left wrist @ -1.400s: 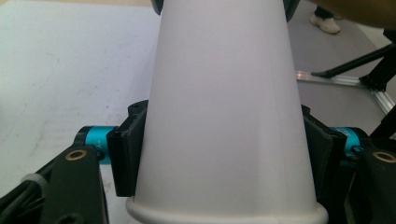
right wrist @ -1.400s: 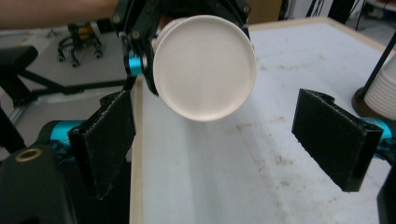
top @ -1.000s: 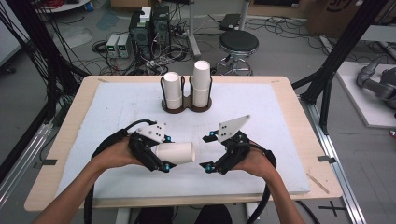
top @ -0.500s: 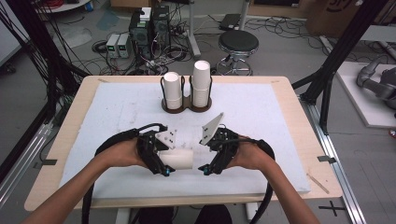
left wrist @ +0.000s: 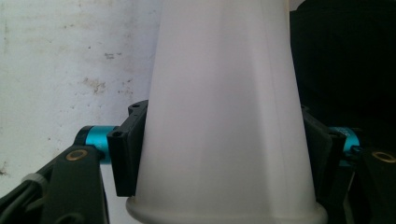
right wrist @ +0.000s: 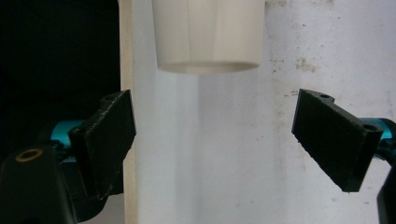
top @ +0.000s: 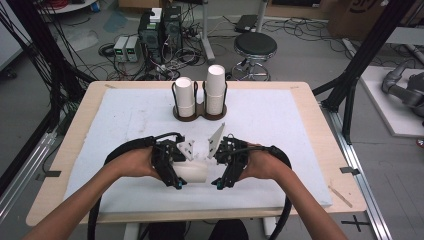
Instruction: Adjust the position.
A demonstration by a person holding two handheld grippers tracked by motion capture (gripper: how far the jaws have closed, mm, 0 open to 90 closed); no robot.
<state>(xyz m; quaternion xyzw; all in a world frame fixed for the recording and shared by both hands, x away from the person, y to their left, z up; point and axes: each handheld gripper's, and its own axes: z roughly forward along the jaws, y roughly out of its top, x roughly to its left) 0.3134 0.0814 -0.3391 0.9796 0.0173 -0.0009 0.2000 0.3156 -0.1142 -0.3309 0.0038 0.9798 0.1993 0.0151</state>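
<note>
Step in hand looks like a two-handed separation or hand-over of stacked cups, near the front middle of the surface [top: 280,120]. Left gripper [top: 176,172] holds a white paper cup [top: 192,171] lying on its side, rim end toward the left gripper and base pointing right; in the left gripper view its fingers [left wrist: 127,154] are clamped on the cup's wall on both sides, just above the rolled rim, with the wall looking slightly squeezed. Faint seam lines on the cup in both gripper views suggest more than one cup nested, cannot tell for sure. Right gripper [top: 218,176] sits just right of the cup's base, aimed at it; in the right gripper view its fingers [right wrist: 105,140] stand wide apart with nothing between them, and the cup's base hangs ahead of them, not yet between the pads. Far centre of the surface, a dark two-ring cup holder [top: 199,107] carries two white cup stacks [top: 215,89], well apart from the hands. Next move, as a judgement: right gripper advances along the cup's axis until its fingers straddle the base end, closes gently so the thin wall does not crush, then pulls right while the left holds firm. Risks: paper buckling, or the whole stack sliding out together.
</note>
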